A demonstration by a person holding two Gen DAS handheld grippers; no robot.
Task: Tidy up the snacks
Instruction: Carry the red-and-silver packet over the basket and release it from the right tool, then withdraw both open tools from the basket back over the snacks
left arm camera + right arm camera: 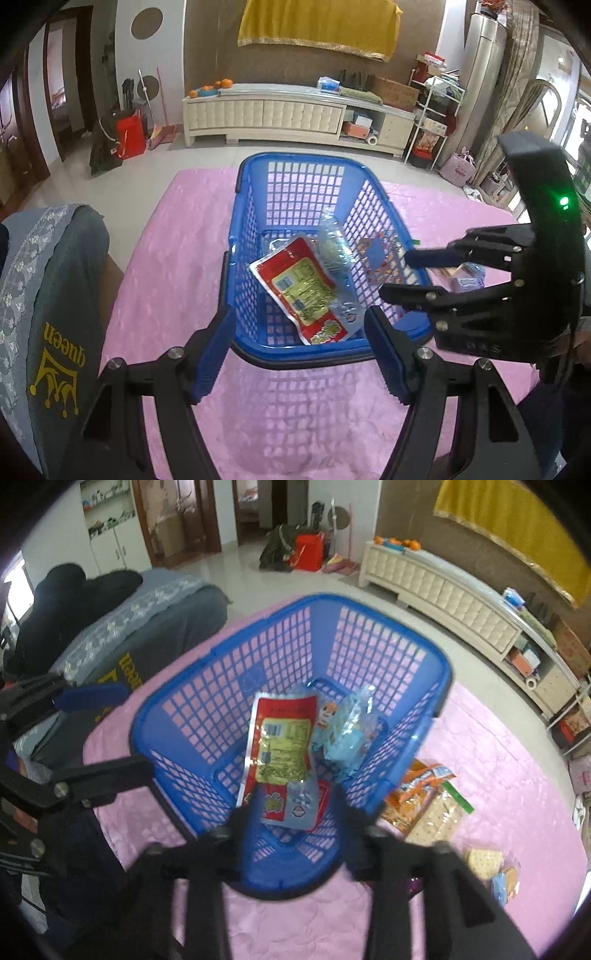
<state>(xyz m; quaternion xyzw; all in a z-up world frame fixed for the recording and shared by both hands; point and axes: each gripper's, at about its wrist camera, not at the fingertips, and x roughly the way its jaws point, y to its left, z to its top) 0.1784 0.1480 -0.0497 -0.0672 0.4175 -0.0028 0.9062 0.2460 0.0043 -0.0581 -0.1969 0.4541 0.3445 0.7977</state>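
Observation:
A blue plastic basket (243, 236) stands on a pink mat (166, 240); it also shows in the right wrist view (207, 686). Inside lie a red and yellow snack packet (299, 288), seen too from the right (280, 738), and a clear blue packet (332, 247) (343, 731). My left gripper (295, 354) is open and empty just in front of the basket's near rim. My right gripper (291, 812) is open and empty over the basket's near edge, above the red packet; it appears in the left wrist view (402, 273) by the basket's right wall.
Several more snack packets lie on the mat right of the basket: an orange bag (413, 790), crackers (439, 819) and small packs (491, 867). A grey cushion (48, 295) sits at the left. A low white cabinet (288, 114) stands behind on the tiled floor.

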